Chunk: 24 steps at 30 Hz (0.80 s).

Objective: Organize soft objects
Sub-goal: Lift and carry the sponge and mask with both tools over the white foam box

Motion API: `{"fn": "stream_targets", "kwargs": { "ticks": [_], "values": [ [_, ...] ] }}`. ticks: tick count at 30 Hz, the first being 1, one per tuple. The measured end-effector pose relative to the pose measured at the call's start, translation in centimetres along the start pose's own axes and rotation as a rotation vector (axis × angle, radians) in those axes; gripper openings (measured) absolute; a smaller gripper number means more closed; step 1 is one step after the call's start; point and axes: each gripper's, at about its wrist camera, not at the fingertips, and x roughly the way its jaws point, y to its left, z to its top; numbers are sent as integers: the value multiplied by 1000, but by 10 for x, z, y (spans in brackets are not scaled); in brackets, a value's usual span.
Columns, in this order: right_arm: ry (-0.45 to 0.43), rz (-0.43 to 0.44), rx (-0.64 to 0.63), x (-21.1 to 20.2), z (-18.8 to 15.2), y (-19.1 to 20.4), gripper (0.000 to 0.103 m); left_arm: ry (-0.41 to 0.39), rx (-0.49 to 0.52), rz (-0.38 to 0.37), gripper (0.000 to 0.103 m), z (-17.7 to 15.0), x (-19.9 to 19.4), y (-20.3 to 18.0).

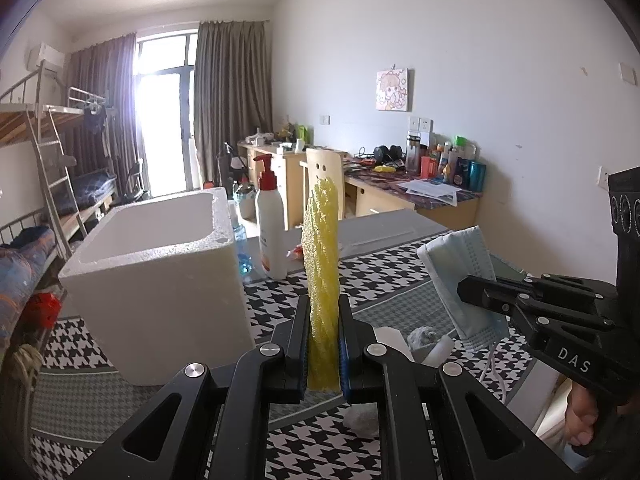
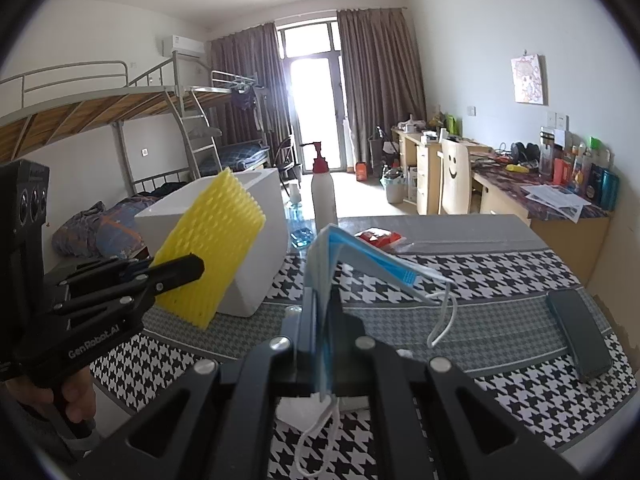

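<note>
Yellow and springy, the sponge [image 1: 320, 264] stands clamped edge-on in the left gripper [image 1: 324, 344] beside the foam box [image 1: 160, 264], while the right gripper [image 2: 320, 344] pinches a face mask [image 2: 352, 264] whose dangling loops could snag or let it slip out.
</note>
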Motion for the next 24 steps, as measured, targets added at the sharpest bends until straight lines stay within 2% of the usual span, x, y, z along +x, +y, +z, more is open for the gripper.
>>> {"fn": "stream_targets", "kwargs": {
  "ticks": [24],
  "values": [
    [-44, 27, -39, 5, 29, 10, 7, -51, 1, 26, 12, 33, 5, 10]
  ]
}}
